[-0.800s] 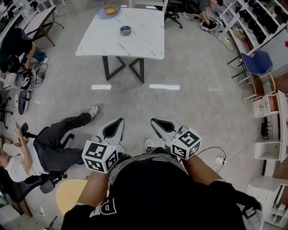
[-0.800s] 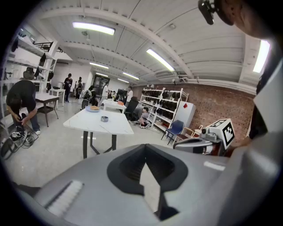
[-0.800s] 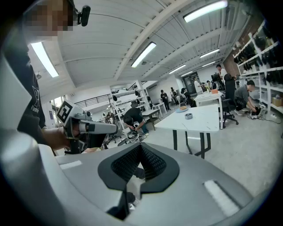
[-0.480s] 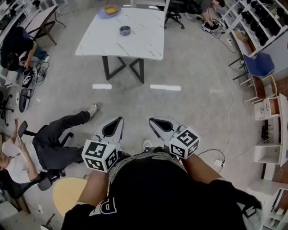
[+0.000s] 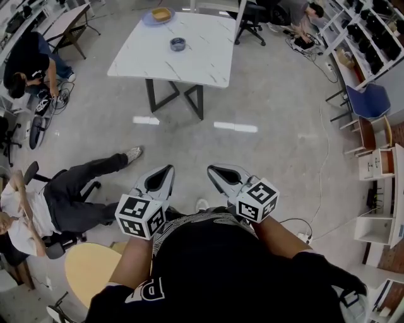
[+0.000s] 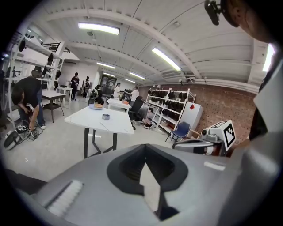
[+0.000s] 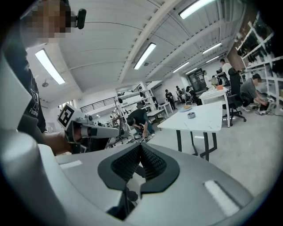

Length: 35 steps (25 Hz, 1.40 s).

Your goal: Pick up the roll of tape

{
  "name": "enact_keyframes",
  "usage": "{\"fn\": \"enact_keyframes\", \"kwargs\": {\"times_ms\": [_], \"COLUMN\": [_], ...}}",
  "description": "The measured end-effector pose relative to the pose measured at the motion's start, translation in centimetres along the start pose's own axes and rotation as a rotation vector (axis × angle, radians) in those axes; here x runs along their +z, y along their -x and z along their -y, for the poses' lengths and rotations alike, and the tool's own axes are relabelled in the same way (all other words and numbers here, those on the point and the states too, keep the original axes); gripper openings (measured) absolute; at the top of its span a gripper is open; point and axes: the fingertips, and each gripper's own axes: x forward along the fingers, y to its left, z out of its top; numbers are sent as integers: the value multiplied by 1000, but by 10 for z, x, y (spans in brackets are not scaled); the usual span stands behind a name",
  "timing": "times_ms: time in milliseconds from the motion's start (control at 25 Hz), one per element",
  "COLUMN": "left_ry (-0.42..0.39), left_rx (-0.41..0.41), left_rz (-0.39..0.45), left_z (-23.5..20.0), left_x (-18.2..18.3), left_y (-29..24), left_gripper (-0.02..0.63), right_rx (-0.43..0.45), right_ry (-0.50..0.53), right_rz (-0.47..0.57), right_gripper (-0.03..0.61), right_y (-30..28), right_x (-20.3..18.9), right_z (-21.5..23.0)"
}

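we are judging this the approach: left hand-held gripper and right hand-held gripper are sitting pressed together, empty. next we are needing to reach the desk and spread one around the roll of tape.

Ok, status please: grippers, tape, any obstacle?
Left gripper, right gripper shut, empty. Roll of tape on white table, far ahead, untouched. Seated person's leg stretched out, left of the path.

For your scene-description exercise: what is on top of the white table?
On the table sit a tape roll near the middle and, at the far corner, a plate holding an orange item. The floor directly beneath the tabletop is covered.
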Motion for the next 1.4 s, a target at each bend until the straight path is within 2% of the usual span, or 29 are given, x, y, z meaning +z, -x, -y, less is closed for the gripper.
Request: {"fn": "enact_keyframes", "kwargs": {"times_ms": [400, 800, 1120, 1400], "left_ry": [-6, 10, 23, -15], "left_rx": [50, 27, -3, -34], "left_rz": [-24, -56, -50, -21], "left_z": [5, -24, -69, -125], "left_x": [-6, -10, 18, 74], "left_y": [0, -18, -53, -83], "left_gripper": [58, 58, 58, 58], "right_rx": [19, -14, -47, -75], "right_ry": [20, -3, -7, 10], "right_rz": [-22, -31, -56, -45], "right_gripper": [0, 0, -1, 0], "right_y": [8, -22, -67, -126], "right_x": [1, 1, 22, 65], "right_z": [13, 32, 59, 86]}}
